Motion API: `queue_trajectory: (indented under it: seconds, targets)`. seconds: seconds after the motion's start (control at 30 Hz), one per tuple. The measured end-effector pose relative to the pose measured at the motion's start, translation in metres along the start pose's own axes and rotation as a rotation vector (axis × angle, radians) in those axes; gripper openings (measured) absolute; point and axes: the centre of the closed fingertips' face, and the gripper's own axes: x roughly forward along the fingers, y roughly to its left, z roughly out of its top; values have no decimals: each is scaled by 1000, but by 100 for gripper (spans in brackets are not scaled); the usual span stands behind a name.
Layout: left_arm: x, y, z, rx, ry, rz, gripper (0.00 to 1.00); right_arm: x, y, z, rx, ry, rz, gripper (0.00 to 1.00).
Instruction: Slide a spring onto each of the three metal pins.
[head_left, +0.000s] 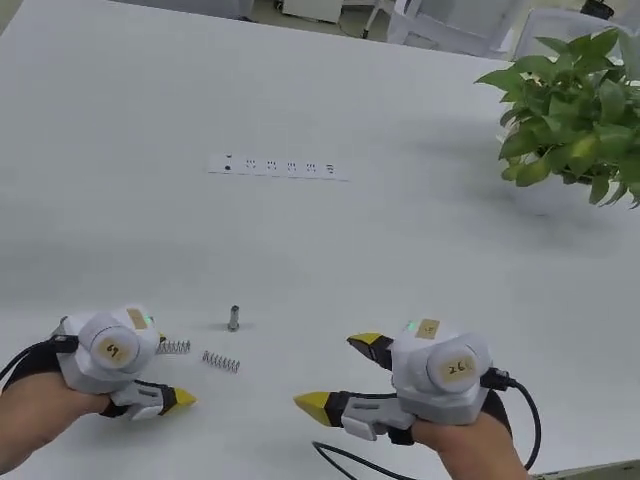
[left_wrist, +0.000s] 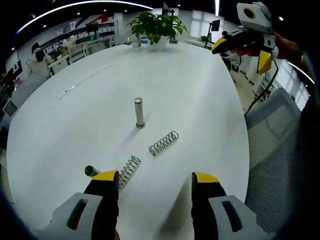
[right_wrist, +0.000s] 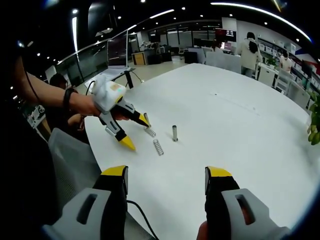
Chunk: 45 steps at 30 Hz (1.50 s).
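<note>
One metal pin (head_left: 234, 318) stands upright on the white table (head_left: 330, 250). Two loose springs lie near it, one (head_left: 221, 361) just in front and one (head_left: 173, 347) beside my left gripper (head_left: 172, 370). In the left gripper view the upright pin (left_wrist: 139, 112) is ahead, both springs (left_wrist: 163, 143) (left_wrist: 129, 170) lie closer, and a second pin's dark end (left_wrist: 91, 171) shows by the left jaw. My left gripper (left_wrist: 155, 177) is open and holds nothing. My right gripper (head_left: 338, 372) (right_wrist: 167, 172) is also open and bare, right of the parts.
A white power strip (head_left: 278, 166) lies flat in the middle of the table. A potted plant (head_left: 575, 110) stands at the far right. A black cable (head_left: 350, 460) trails near the front edge. A mesh chair (left_wrist: 275, 150) stands beside the table.
</note>
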Motion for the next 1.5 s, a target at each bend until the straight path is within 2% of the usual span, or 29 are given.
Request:
queue_trajectory:
  seconds: [0.2,0.33,0.43,0.7,0.9,1.0,1.07,1.13,1.2,1.27,1.37,1.5]
  targets:
    - [3,2,-3,-16,6,-2,53,4,3,0,-4,7,12,60]
    - [2,-6,-5,-14,12,-27,51,4,3,0,-2,5,14,60]
    - [-2,-10,-4,0,4,-25,51,4,2,0,-2,4,12,60]
    - [0,-8,-9,-6,13,-15,44,4,0,1,-6,3,10,60]
    - [1,-4,-14,1,31,-3,36,1,0,0,-3,1,7,60]
    - [0,-8,-19,26,65,-11,30,0,-1,-2,-1,2,5,60]
    - [-1,-10,-25,73,93,-11,24,-1,-1,-2,1,0,2,60]
    - [-2,-13,-31,90,115,-19,18,-1,-1,-2,2,-1,2,60]
    - [-1,-15,-28,79,98,-21,10,-1,-1,-2,1,-2,2,60]
    - [0,-16,-28,86,102,-22,3,-1,0,-1,-1,-2,4,59]
    - [-2,-17,-28,83,109,-18,3,1,3,0,-7,-1,9,59]
    - [-8,-17,-25,50,92,-14,3,1,6,0,-10,-3,13,59]
